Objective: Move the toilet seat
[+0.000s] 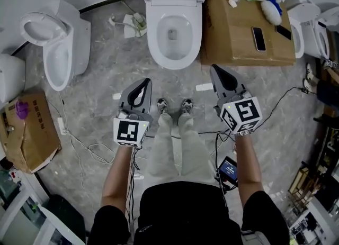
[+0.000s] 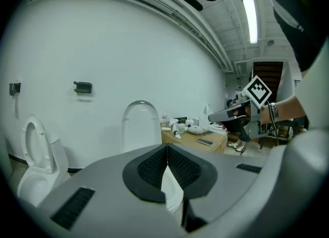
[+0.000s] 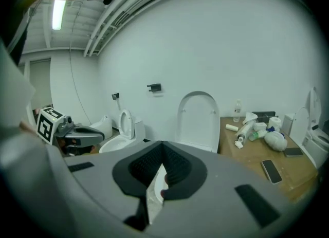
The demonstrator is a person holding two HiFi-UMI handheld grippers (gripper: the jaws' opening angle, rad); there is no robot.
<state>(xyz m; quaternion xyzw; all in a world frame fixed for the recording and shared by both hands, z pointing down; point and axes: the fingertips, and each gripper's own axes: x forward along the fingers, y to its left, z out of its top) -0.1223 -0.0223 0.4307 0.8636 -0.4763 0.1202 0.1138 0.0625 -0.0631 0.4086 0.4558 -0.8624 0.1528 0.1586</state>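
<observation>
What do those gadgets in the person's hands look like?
The left gripper and right gripper are grey plastic, tapering to black ribbed pads, each with a white cube bearing black square markers. Thin cables trail from both. Sleeves are short and black.

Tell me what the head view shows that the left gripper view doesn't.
Only the head view: the person's shoes, cables on the floor, and a torn cardboard box at the left. Only the left gripper view: a ceiling light and a black wall fitting. Both: the middle toilet with its lid raised, and the phone on the big box.
</observation>
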